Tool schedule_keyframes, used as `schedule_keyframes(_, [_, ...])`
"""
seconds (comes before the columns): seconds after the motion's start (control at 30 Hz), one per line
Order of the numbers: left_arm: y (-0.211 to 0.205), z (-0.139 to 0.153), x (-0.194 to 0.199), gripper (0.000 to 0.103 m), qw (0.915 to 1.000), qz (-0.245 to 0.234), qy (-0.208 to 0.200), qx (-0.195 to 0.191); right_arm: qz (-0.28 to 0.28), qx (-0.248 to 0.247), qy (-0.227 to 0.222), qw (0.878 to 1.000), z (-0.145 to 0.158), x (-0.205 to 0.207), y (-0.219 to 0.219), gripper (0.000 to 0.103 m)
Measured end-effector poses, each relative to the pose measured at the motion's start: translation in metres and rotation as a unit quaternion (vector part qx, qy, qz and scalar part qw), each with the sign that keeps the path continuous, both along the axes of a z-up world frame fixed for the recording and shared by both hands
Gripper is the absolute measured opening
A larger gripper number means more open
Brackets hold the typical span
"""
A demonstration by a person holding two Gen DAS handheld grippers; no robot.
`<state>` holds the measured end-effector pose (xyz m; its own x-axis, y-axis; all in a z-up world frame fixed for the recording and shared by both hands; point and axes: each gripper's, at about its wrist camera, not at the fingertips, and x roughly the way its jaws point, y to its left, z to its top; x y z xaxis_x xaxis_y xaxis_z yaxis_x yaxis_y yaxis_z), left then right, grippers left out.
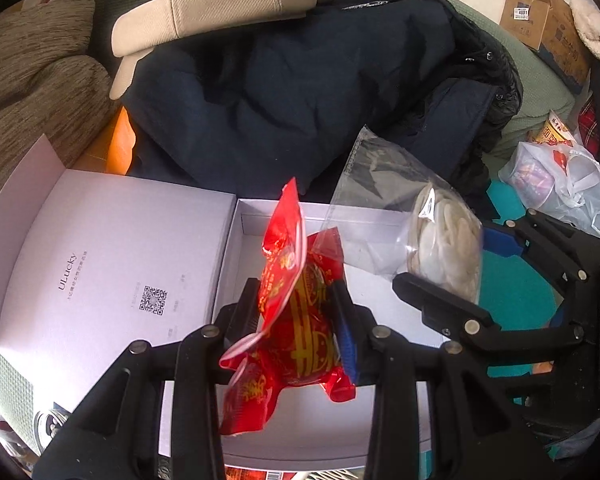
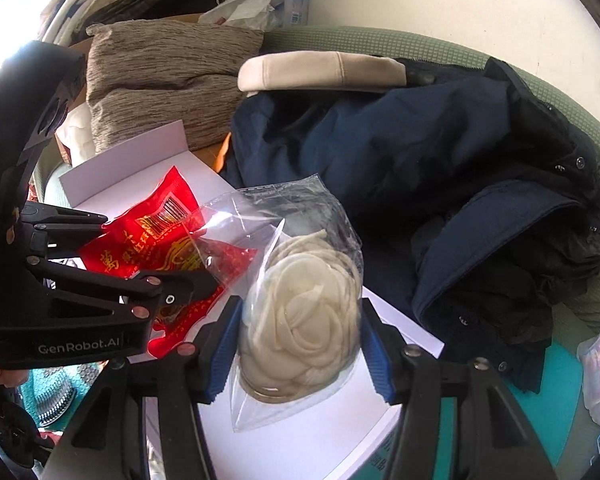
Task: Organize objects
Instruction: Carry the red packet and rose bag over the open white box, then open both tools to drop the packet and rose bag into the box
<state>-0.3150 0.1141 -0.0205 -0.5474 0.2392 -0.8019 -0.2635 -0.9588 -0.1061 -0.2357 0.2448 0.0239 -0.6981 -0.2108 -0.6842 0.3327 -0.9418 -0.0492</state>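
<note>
1. Left gripper is clamped tight on a crinkly red foil snack packet with gold print, holding it over the open white cardboard box.
2. Right gripper has its blue pads squeezing a clear plastic zip bag of coiled off-white noodle-like strands, just right of the red packet and over the same box.
3. My guess at the step: both are going into the box. I'd lower each one close to the floor of the tray before letting go, red one left, clear bag right, so they don't pile up.
4. Foil is stiff and slippery, the zip bag floppy with a soft lumpy middle.
5. Box lid lies flat to the left; a puffy dark navy jacket sits on the far side.
</note>
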Motion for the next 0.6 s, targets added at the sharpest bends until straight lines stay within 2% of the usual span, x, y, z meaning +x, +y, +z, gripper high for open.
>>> schedule_keyframes(0.27, [0.008,-0.025,-0.028,0.033,0.9996,-0.017,-0.021,-0.001,-0.014,0.016,-0.011,1.000,-0.021,-0.018,0.006,0.057])
schedule_keyframes(0.47, [0.023,-0.046,-0.045,0.033,0.9981,-0.034,-0.038,-0.034,-0.025,0.025,-0.031,0.999,-0.041,-0.030,0.010,0.057])
schedule_keyframes(0.6, [0.027,-0.053,-0.052,0.033,0.9979,-0.035,-0.046,-0.031,-0.029,0.032,-0.042,0.998,-0.048,-0.035,0.011,0.059])
